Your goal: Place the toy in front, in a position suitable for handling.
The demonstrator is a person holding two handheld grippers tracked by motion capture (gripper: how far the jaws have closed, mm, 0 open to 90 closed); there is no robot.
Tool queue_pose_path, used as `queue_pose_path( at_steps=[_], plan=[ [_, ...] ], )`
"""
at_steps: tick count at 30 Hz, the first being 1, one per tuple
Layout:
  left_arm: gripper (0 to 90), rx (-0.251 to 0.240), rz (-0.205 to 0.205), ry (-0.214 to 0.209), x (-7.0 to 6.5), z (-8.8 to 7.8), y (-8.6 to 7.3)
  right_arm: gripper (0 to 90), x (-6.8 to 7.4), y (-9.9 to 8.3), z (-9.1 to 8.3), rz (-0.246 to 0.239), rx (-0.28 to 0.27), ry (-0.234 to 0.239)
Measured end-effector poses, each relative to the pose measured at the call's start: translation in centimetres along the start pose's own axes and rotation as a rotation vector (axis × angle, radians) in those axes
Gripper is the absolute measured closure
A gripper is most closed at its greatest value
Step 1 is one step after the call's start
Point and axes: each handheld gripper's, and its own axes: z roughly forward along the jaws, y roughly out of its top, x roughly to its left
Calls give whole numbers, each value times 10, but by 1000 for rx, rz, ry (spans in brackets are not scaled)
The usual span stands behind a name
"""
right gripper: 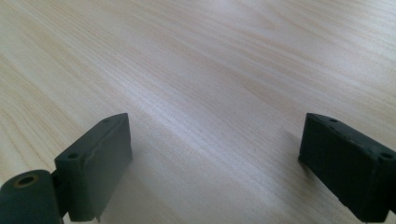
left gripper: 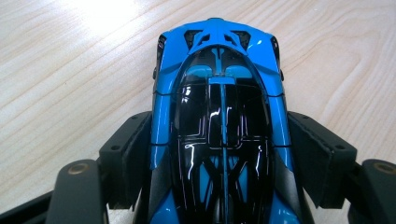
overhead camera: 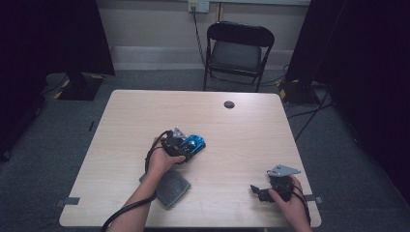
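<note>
**benchlurker:** Where are you at with the toy car?

**me:** The blue toy car (left gripper: 219,121) sits wheels-down on the bench (overhead camera: 241,130), about the middle, a bit left of centre. My left gripper (overhead camera: 180,143) is over its tail end, looking along the roof toward the far end. The jaws stand on either side of the body, right at the flanks. From the left gripper view I can't swear the pads are pressing; they look like they're touching or just beside the doors, and spread wide because the car is wide. So I'd call this the grasp step: straddled, not clearly clamped yet.

**benchlurker:** And the other hand?

**me:** Right gripper (overhead camera: 263,192) is parked near the front right corner of the bench, well apart from the car, jaws wide open with nothing between them but wood grain. There's also a grey cloth (overhead camera: 170,187) lying near my left forearm.

**benchlurker:** Next move?

**me:** My guess: squeeze evenly on both flanks, staying low on the body since that glossy shell looks slippery, then lift straight up.
</note>
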Motion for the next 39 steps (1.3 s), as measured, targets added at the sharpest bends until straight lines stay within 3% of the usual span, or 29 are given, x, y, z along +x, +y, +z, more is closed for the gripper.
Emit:
queue_pose_path(
  at_steps=[11,20,25,26,29,30,35,37,39],
  plan=[
    [220,-34,-9,5,-3,-9,10,84,0,0,0,0,0,0],
    [204,-78,16,-6,-9,-32,20,91,2,0,0,8,-1,-6],
    [203,-83,-33,-29,-9,-46,9,142,6,3,-2,11,22,1],
    [201,-82,-48,-35,-9,-49,8,142,10,8,-3,9,23,17],
    [192,-80,-37,-36,-7,-60,1,144,17,15,-2,11,17,37],
    [193,-89,-43,-35,-6,-65,-2,145,28,24,1,-4,9,68],
    [194,-105,-46,-13,-4,-82,-11,150,49,39,7,-33,-14,116],
    [194,-110,-57,-11,-3,-88,-16,156,63,47,13,-35,-24,171],
    [194,-107,-59,-13,-3,-93,-20,156,67,49,14,-30,-25,181]
  ],
)
